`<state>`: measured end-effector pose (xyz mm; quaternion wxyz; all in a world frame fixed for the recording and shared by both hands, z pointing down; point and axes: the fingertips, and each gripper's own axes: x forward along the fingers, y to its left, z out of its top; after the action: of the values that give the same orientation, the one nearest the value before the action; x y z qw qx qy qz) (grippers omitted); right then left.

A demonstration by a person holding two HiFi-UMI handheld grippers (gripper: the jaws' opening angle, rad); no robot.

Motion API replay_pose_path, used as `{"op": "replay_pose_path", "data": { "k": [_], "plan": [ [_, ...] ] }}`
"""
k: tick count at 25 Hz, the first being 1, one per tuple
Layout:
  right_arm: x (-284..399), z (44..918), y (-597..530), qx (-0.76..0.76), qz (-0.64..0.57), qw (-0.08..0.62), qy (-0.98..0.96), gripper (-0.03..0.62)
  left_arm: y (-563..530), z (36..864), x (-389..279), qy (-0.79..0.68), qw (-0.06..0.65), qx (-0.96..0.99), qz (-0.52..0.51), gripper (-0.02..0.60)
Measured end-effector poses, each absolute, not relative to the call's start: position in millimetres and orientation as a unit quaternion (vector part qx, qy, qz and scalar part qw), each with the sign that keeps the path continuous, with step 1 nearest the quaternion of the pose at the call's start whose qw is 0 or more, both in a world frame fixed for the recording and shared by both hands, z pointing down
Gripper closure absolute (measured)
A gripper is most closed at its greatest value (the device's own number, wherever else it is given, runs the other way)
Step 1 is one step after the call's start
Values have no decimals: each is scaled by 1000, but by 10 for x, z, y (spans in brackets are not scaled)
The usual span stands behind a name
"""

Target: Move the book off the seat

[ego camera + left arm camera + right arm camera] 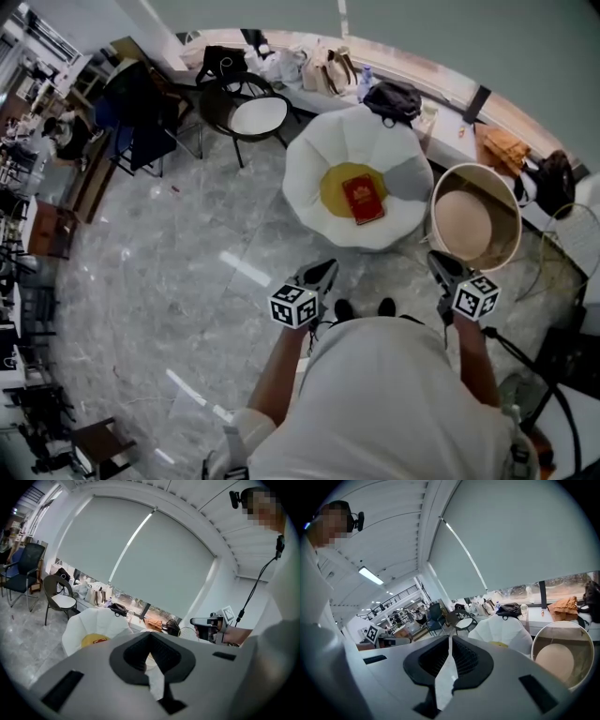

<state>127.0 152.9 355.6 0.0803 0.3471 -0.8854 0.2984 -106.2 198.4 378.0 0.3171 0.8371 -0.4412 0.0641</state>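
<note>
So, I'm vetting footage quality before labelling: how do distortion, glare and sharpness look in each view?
Head view: heavy fisheye, bright glare streaks on the floor, yet the book reads sharp. Left gripper view: black vignetted corners, soft even light on the blind. Right gripper view: the blind's seam bows, the ceiling lamp blows out.

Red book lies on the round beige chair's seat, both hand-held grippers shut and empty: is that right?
No: the head view shows the red book on the yellow cushion of the white petal chair. The left hand-held gripper and right hand-held gripper are shut and empty.
</note>
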Motion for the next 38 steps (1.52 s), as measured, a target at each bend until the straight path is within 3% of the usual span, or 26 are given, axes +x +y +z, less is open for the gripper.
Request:
{"op": "replay_pose_path", "data": {
  "k": [22,38],
  "plan": [
    [921,3680,1635,398,301,79,-863,544,1963,3946,-1594,-398,319,857,78,580],
    [834,3835,802,362,310,84,-875,544,1451,4034,-1533,-429,335,836,68,580]
  ]
}}
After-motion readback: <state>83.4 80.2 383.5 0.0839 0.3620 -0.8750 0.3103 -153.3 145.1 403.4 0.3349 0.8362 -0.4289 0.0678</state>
